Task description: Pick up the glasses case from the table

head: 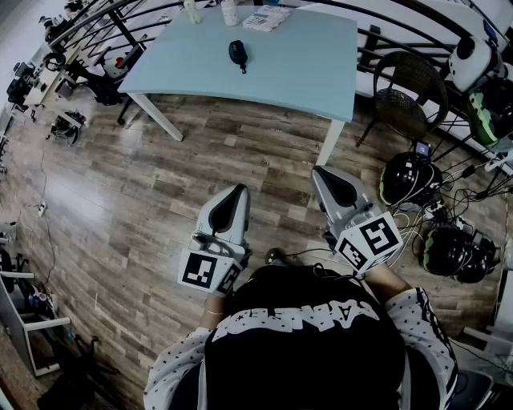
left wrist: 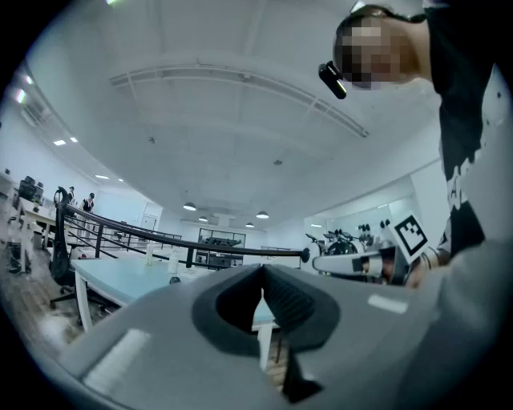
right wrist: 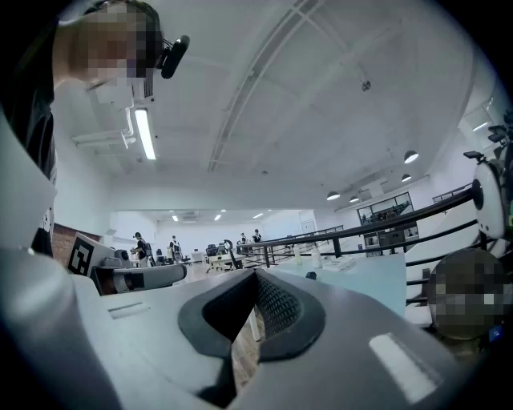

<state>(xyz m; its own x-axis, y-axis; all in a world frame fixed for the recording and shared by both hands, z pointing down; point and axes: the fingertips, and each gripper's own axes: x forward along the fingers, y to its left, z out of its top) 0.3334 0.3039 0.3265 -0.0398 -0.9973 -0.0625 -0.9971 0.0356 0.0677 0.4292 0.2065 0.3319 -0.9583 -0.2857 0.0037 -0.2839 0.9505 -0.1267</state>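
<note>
A dark oval glasses case point(head: 238, 54) lies on the light blue table point(head: 304, 68), near its middle, far ahead of me. It shows as a small dark lump point(right wrist: 310, 275) on the tabletop in the right gripper view. My left gripper point(head: 240, 190) and right gripper point(head: 318, 171) are held level close to my body, over the wooden floor, well short of the table. Both are shut with nothing between the jaws. The left gripper's tips point(left wrist: 261, 269) meet in its own view, and the right gripper's tips point(right wrist: 256, 274) do the same.
White bottles point(head: 230, 11) and a flat packet point(head: 266, 19) stand at the table's far edge, before a black railing point(head: 417, 20). A wicker chair point(head: 410, 92) is right of the table. Helmets point(head: 408, 178) and cables lie on the floor at right. Equipment sits at left point(head: 68, 124).
</note>
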